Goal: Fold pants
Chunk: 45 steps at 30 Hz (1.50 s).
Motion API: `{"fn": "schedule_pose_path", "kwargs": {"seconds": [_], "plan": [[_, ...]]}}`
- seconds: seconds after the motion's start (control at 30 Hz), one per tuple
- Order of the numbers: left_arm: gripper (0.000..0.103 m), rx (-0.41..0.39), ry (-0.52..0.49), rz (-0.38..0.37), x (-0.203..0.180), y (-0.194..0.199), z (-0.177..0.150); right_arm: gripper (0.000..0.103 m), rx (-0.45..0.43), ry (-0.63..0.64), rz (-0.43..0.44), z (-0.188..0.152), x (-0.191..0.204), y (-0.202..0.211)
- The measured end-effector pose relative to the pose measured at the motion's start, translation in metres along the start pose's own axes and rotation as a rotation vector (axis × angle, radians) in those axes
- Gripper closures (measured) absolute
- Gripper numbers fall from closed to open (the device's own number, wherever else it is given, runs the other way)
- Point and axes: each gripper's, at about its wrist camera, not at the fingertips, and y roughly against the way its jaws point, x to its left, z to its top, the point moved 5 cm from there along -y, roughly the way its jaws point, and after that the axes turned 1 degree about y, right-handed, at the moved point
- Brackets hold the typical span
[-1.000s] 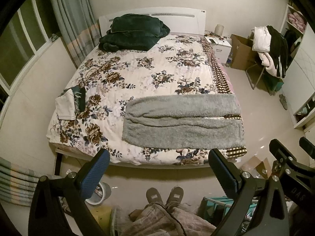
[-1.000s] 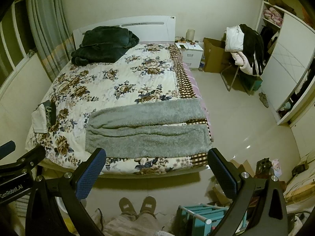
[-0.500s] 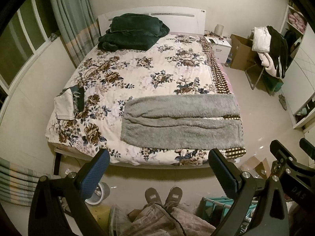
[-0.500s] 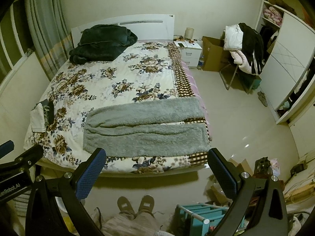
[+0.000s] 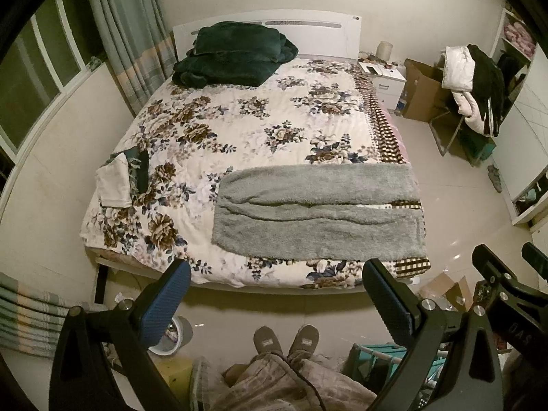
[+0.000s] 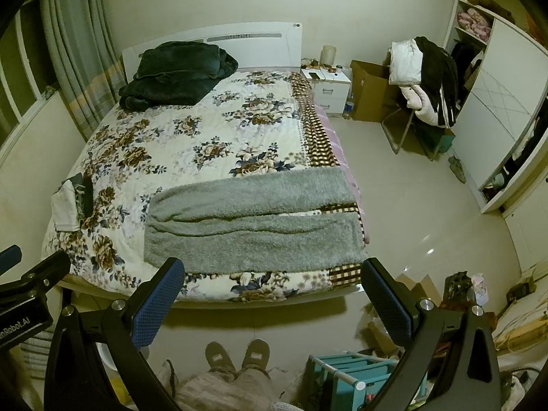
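Note:
Grey fleece pants (image 5: 318,212) (image 6: 253,219) lie flat across the near end of the bed, waist at the left, both legs stretched side by side to the right edge. The floral quilt (image 5: 260,126) (image 6: 205,130) covers the bed. My left gripper (image 5: 275,294) hangs open well above the floor, short of the bed's foot, nothing between its blue-padded fingers (image 5: 164,303). My right gripper (image 6: 272,294) is open too, at the same height and distance, empty. Each gripper's body shows at the edge of the other's view.
A dark green blanket (image 5: 236,54) sits by the headboard. Small folded cloths (image 5: 120,178) lie at the bed's left edge. A person's slippered feet (image 5: 286,340) stand on the tiled floor. A teal rack (image 6: 352,373), cardboard boxes, a clothes-laden chair (image 6: 424,85) and a wardrobe stand right.
Both views have drifted slightly; the bed sits a touch lower and closer in frame. The pants have not moved and both grippers stay open.

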Motion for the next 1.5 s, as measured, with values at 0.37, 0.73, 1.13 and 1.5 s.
{"fn": "schedule_pose_path", "kwargs": {"seconds": [0.37,0.73,1.13,1.5], "plan": [[0.0,-0.069,0.055,0.043,0.012,-0.033,0.03,0.0,-0.033,-0.011,-0.014,0.015,-0.002,-0.039],[0.0,-0.016,0.05,0.149,0.013,-0.158,0.099,0.0,-0.025,-0.022,-0.064,0.093,-0.011,-0.188],[0.0,0.121,0.031,0.111,0.024,-0.355,0.195,0.0,0.064,-0.056,-0.12,0.181,-0.023,-0.433],[0.0,0.298,-0.128,0.157,-0.014,-0.587,0.206,0.0,0.256,0.154,-0.111,0.185,0.016,-0.747]]}}
